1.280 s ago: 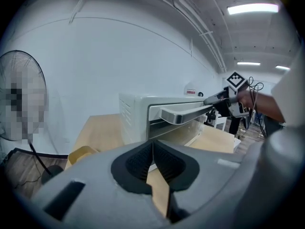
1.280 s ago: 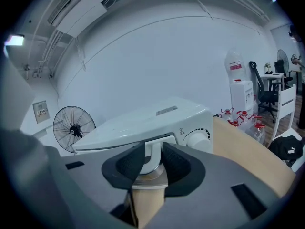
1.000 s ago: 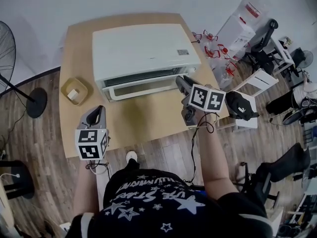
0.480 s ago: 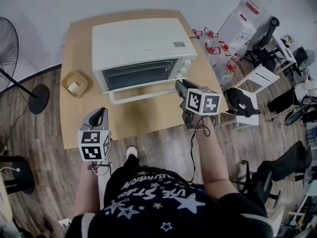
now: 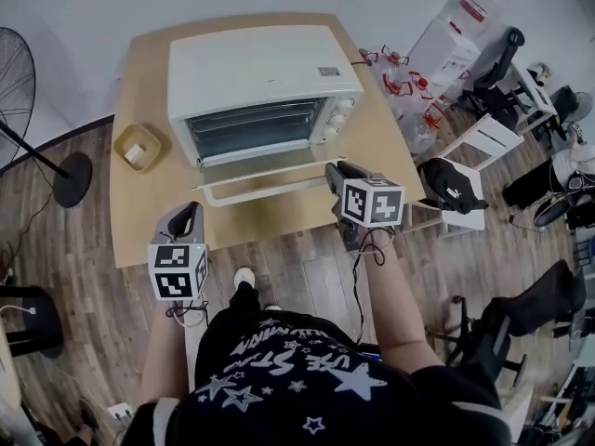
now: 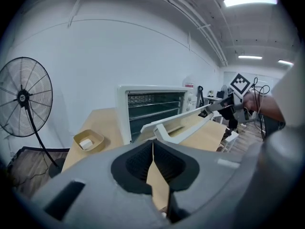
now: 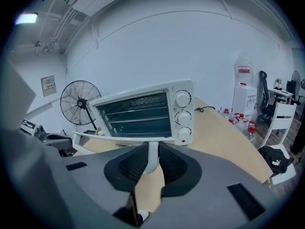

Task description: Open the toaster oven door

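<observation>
Item one, the toaster oven (image 5: 265,68): white, it stood at the back of the wooden tabletop (image 5: 279,226) with its racks exposed and three knobs on the right of its front. Item two, its door (image 5: 260,170): it hung swung out and down on the bottom hinge, past halfway, though in the left gripper view we saw it sloping up a little towards its free edge. Item three, the handle (image 7: 152,154): a white bar along that free edge, and one of its posts stood between the fingers (image 7: 131,168) of the right gripper (image 5: 333,170), which had just been closing and were clamped on it at the right end. Item four, the left gripper (image 5: 188,207): its fingers (image 6: 138,163) were pressed together on nothing, and it hovered over the near left edge of the tabletop, well apart from the door. Item five, a small tan dish (image 5: 138,147) with a white lump in it sat just left of the oven. We judged the step in hand to be the last stretch of the pull. The next move called for lowering the handle along the hinge's arc until the door rested flat, without dragging the oven forward, and only then letting go.
</observation>
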`<state>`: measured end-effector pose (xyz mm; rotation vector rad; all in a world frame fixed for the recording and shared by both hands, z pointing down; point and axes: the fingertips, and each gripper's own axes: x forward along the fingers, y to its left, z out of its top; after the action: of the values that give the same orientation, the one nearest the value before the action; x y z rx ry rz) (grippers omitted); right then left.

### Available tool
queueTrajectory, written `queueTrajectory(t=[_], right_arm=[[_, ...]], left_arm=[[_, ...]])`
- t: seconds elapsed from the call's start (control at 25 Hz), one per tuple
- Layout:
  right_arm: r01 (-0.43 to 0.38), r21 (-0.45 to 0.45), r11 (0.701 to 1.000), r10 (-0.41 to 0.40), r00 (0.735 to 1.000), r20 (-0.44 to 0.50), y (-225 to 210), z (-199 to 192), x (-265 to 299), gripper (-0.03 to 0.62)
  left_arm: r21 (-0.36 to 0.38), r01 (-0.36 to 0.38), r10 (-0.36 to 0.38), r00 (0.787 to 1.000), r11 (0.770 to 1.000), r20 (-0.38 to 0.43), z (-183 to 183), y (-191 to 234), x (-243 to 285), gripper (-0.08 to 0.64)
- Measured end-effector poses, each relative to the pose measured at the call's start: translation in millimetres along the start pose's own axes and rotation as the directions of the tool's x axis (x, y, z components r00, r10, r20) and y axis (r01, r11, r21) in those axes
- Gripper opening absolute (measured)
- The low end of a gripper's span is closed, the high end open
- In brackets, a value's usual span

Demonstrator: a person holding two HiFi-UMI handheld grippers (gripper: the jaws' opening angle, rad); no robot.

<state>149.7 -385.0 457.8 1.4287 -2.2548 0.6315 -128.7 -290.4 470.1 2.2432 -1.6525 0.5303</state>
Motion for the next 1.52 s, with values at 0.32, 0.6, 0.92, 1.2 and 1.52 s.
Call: queueTrajectory(t=[0.32, 0.6, 0.92, 1.2, 1.52], right_arm=[[-0.005, -0.01, 1.0, 0.005, 0.999, -0.037, -0.8, -43.2, -8.9, 0.071], [0.003, -0.031, 1.0, -0.005, 0.998, -0.063, -4.5, -73.2, -8.7, 0.069], [0.02, -0.031, 0.999, -0.023, 0.992, -0.12, -9.1, -117.6, -3.5, 0.067], [0.038, -0.028, 0.999, -0.042, 0.989, -0.142, -12.8, -138.5, 4.1, 0.067], [0.059, -0.024, 0.998, -0.062, 0.984, -0.169, -13.8, -156.0, 11.3, 0.066]], left_arm=[[-0.013, -0.01, 0.01, 0.999, 1.0, -0.031, -19.7, -11.7, -9.5, 0.021], [-0.024, -0.016, 0.015, 0.998, 1.0, -0.065, -38.8, -20.0, -14.2, 0.021], [-0.034, -0.016, 0.013, 0.995, 0.999, -0.099, -60.1, -25.5, -19.5, 0.022], [-0.044, -0.013, 0.008, 0.992, 0.999, -0.124, -74.2, -23.7, -20.2, 0.021], [-0.061, -0.004, -0.006, 0.988, 0.998, -0.152, -94.3, -23.1, -17.6, 0.021]])
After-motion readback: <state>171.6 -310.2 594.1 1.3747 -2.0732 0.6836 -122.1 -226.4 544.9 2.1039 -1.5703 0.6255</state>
